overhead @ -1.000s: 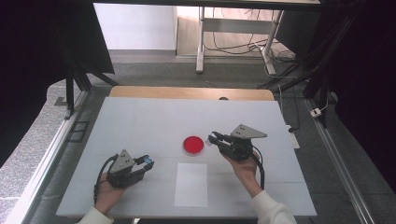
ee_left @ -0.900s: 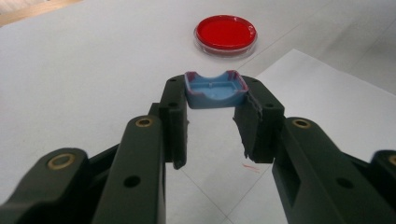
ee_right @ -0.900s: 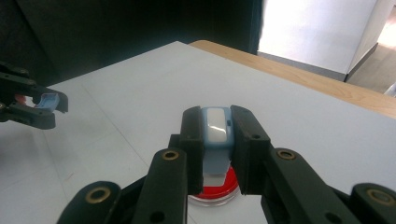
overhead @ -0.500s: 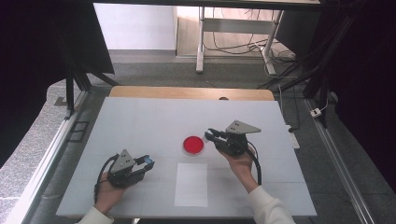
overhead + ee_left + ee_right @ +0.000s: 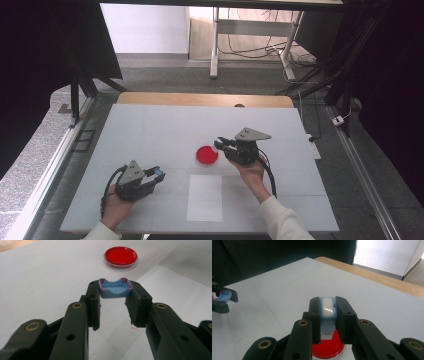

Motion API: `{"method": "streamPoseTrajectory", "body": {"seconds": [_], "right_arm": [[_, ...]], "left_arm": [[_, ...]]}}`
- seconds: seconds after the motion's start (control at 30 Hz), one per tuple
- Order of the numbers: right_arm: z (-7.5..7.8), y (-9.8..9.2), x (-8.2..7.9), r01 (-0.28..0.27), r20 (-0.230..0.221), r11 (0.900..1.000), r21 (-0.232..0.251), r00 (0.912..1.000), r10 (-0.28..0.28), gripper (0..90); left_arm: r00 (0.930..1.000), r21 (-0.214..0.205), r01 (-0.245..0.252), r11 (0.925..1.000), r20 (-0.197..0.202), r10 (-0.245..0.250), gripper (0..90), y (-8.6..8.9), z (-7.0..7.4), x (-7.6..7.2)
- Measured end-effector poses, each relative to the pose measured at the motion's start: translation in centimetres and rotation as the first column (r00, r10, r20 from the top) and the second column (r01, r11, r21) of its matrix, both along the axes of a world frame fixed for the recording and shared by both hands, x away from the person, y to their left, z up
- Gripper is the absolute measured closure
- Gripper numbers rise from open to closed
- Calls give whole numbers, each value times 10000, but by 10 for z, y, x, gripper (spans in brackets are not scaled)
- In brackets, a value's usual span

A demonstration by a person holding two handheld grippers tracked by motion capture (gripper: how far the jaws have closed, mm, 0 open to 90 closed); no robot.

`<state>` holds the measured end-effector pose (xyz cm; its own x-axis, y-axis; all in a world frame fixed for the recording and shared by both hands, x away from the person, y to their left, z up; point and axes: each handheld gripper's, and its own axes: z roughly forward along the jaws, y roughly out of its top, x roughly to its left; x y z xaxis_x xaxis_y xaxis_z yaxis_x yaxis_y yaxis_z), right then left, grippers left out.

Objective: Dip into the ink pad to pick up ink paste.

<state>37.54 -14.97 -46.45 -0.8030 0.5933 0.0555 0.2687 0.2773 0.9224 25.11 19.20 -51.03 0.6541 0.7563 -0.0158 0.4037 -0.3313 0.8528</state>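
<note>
High view showed me both grippers low over the white surface. The left gripper (image 5: pixel 154 175) sat near the front left corner, held in the person's left hand (image 5: pixel 116 207), its fingers pointing toward the middle. The right gripper (image 5: pixel 220 144) was near the centre of the surface, a little toward the right edge, in the right hand (image 5: pixel 248 170), and its fingers reached to just beside the red dish (image 5: pixel 206 155). A white sheet of paper (image 5: pixel 205 198) lay flat near the front edge, between my two grippers and just in front of the dish.

In the left gripper view I saw the fingers (image 5: pixel 92 303) closed on a small blue tray-shaped piece (image 5: pixel 115 288), pinched by its two sides at the very tips, its hollow side facing up with a curved notch on the far edge. The red dish (image 5: pixel 120 256) lay well beyond it on the bare surface, apart from the piece, and the corner of the paper (image 5: pixel 172 292) ran off to the right.

In the right gripper view I saw the fingers (image 5: pixel 315 315) clamped on a pale blue block with a white strip (image 5: pixel 327 312) along its top. The block hung directly over the near rim of the red dish (image 5: pixel 327 348); I could not tell whether it touched. The left gripper (image 5: pixel 227 298) with its blue piece showed at the far left edge of that view.
</note>
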Motion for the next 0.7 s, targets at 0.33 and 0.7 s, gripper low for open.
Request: {"method": "streamPoseTrajectory", "body": {"seconds": [0.33, 0.7], "right_arm": [[-8, 12, 6, -135, -121, 9994, -321, 9998, 132, 746], [-21, 19, 14, -106, -380, 9965, -834, 9993, 75, 746]], "left_arm": [[10000, -21, -21, 10000, 10, 21, 647, 0, 0, 0], [10000, -33, 2, 10000, -27, -2, 647, 1, 0, 0]]}}
